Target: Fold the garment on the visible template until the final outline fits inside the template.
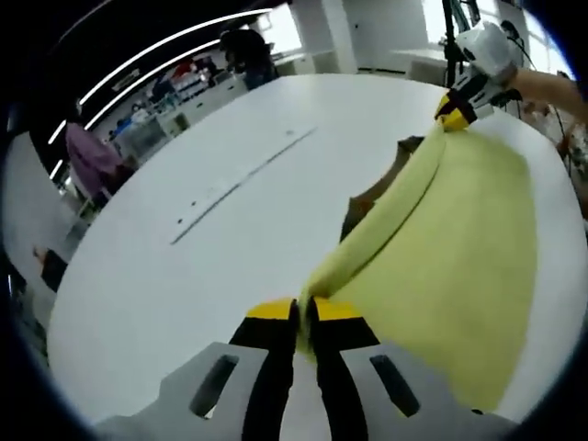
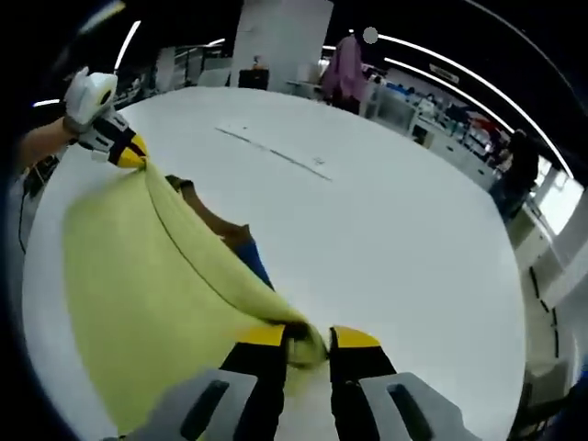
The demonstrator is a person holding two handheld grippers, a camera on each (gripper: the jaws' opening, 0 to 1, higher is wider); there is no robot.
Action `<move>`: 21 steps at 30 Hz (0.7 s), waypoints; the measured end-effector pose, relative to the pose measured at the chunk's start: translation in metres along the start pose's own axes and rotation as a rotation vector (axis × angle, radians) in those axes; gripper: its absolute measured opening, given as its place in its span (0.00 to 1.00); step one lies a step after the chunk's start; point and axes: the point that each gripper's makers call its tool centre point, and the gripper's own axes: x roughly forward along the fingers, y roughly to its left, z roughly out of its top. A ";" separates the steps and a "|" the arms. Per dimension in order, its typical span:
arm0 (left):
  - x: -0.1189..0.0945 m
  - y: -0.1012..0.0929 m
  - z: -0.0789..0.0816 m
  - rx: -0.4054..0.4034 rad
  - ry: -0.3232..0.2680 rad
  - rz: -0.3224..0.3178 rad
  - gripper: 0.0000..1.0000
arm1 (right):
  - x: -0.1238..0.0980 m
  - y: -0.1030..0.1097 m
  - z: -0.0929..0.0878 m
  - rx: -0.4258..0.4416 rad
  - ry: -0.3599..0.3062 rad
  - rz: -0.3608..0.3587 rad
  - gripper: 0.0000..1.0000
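Note:
A pale yellow garment [image 1: 450,239] [image 2: 138,276] lies spread on the white table [image 1: 184,257] [image 2: 386,239], one long edge lifted into a ridge between the two grippers. My left gripper [image 1: 303,317] is shut on one end of that edge; in the right gripper view it [image 2: 129,147] sits at the far left. My right gripper [image 2: 303,342] is shut on the other end and appears in the left gripper view [image 1: 457,110] at the top right. A brown template [image 1: 377,188] [image 2: 216,220] with a blue patch [image 2: 257,262] peeks out from under the raised edge; the rest is hidden.
A thin seam [image 1: 243,179] [image 2: 276,152] crosses the tabletop beyond the garment. A hand [image 1: 551,87] [image 2: 37,142] holds each far gripper. Past the table's rim stand shelves, a pink hanging cloth [image 1: 92,156] [image 2: 344,64] and a person [image 1: 248,50].

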 end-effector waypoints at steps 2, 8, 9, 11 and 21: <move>-0.003 -0.002 0.002 0.013 -0.007 -0.013 0.06 | -0.002 0.005 0.004 -0.016 -0.019 0.028 0.26; -0.009 -0.004 0.004 0.055 -0.031 -0.038 0.17 | -0.003 0.016 0.011 -0.101 -0.049 0.060 0.39; -0.009 -0.004 0.003 0.058 -0.030 -0.040 0.17 | -0.002 0.018 0.013 -0.107 -0.060 0.064 0.40; -0.008 -0.004 0.001 0.076 -0.025 -0.038 0.19 | 0.001 0.022 0.016 -0.128 -0.071 0.061 0.41; 0.001 -0.005 -0.004 0.193 -0.015 0.025 0.16 | 0.014 0.021 0.016 -0.232 -0.067 -0.042 0.29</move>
